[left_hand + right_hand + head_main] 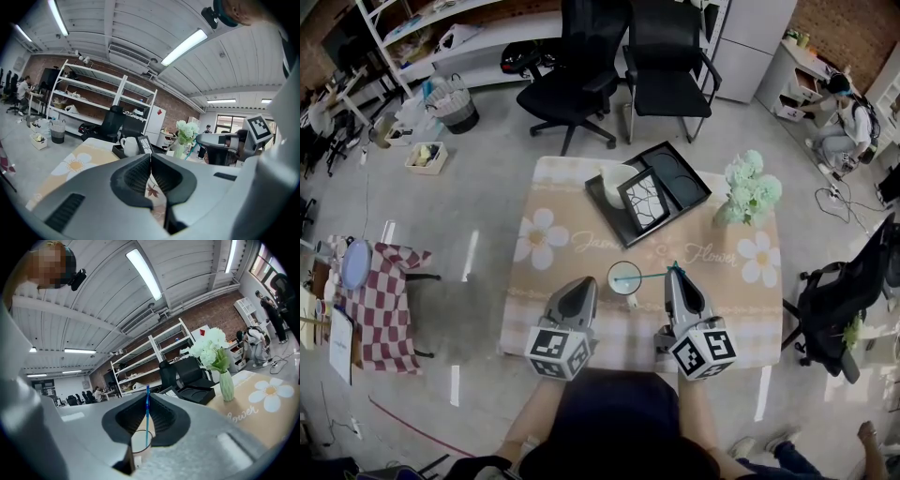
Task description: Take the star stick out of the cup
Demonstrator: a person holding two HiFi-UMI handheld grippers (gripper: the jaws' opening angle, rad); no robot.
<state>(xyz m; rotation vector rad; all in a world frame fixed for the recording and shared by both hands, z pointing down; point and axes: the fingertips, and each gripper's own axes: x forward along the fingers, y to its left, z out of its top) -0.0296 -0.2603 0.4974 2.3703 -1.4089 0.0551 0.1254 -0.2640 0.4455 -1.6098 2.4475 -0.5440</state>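
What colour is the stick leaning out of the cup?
The stick is blue, clearest in the right gripper view.

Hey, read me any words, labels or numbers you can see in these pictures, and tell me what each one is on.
"Flower": pale script printed on the tablecloth.
"Jas...": start of the same script line; the rest is too blurred to read.
No other readable text.

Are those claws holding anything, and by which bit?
The right gripper pinches the stick near its top; the other end sits in the cup. The left gripper holds nothing.
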